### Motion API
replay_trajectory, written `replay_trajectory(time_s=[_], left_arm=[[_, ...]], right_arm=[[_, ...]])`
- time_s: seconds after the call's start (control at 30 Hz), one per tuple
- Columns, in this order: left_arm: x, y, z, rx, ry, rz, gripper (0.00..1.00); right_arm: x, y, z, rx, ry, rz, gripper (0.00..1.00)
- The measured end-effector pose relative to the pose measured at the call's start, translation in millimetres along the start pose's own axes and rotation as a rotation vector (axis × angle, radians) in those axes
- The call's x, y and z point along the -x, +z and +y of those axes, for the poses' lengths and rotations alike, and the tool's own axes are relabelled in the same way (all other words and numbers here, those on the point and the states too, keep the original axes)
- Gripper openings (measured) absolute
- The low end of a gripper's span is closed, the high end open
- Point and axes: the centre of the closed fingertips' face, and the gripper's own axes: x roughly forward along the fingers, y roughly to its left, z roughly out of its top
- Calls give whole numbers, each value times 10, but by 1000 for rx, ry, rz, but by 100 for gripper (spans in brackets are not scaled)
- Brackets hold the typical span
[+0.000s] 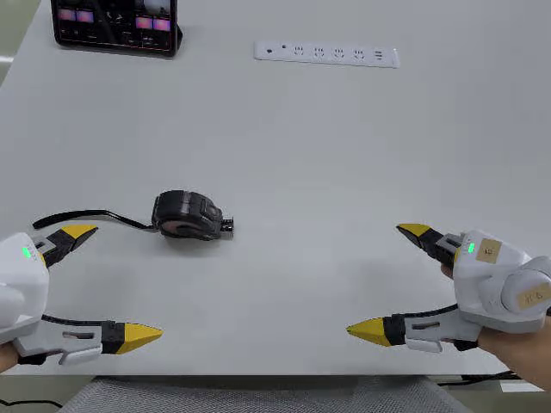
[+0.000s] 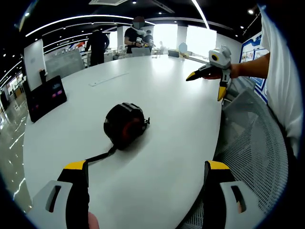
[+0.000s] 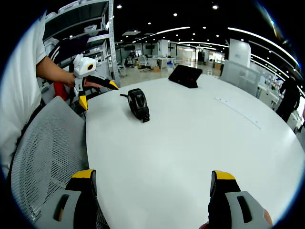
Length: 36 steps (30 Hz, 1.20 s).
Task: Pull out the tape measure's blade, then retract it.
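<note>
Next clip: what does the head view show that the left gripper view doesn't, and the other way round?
Head view adds: the white body of the left gripper, with a green light lit. Left gripper view adds: people standing beyond the table, and a white sleeve. Shared: the tape measure with blade in, its strap, the tablet, the power strip, and the right gripper, fingers apart.

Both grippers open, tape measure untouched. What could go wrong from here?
1. The black, rounded tape measure lies loose on the smooth white table; pulling its small blade hook with the right gripper alone could drag it.
2. Its black strap trails toward the left gripper, whose open jaws might snag it.
</note>
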Motion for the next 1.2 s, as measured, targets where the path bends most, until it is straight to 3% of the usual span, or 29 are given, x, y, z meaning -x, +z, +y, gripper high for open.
replay_trajectory(time_s=[0.8, 1.2], left_arm=[[-68, -11, 74, -5, -16, 23, 99], [-128, 59, 175, -39, -24, 34, 99]], right_arm=[[-56, 53, -74, 2, 10, -2, 99], [-125, 109, -144, 23, 27, 4, 99]])
